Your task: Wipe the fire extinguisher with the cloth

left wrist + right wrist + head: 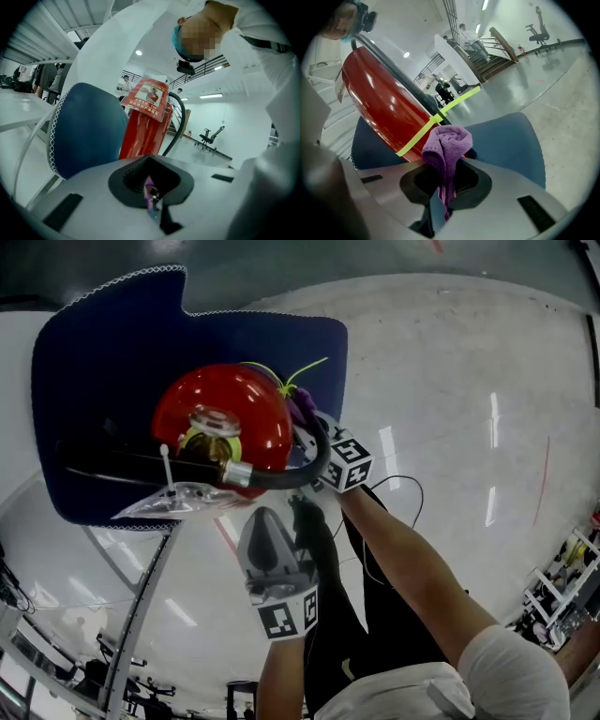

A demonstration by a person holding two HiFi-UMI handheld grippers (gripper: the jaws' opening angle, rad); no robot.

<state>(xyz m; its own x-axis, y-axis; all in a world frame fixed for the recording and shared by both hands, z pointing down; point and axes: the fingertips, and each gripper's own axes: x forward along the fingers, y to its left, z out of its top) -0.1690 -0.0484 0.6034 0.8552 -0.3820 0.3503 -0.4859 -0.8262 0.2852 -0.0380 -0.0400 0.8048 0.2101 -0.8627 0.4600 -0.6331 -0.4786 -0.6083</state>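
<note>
A red fire extinguisher (225,413) stands on a blue pad (94,381), seen from above, with a black hose (291,474) curling round its top. My right gripper (309,427) is shut on a purple cloth (305,409) held against the cylinder's right side. In the right gripper view the bunched cloth (447,145) sticks out of the right gripper (445,173) and touches the red body (384,108) beside a yellow tie (436,119). My left gripper (267,526) hangs just below the extinguisher, jaws together, apart from it. The left gripper (151,187) faces the labelled cylinder (140,136).
A clear plastic tag (173,498) hangs off the valve on the left. The blue pad (86,126) lies on a glossy white floor (450,381). A metal frame (141,606) runs along the lower left. The person's black trousers (328,615) and a thin cable (403,484) are close below.
</note>
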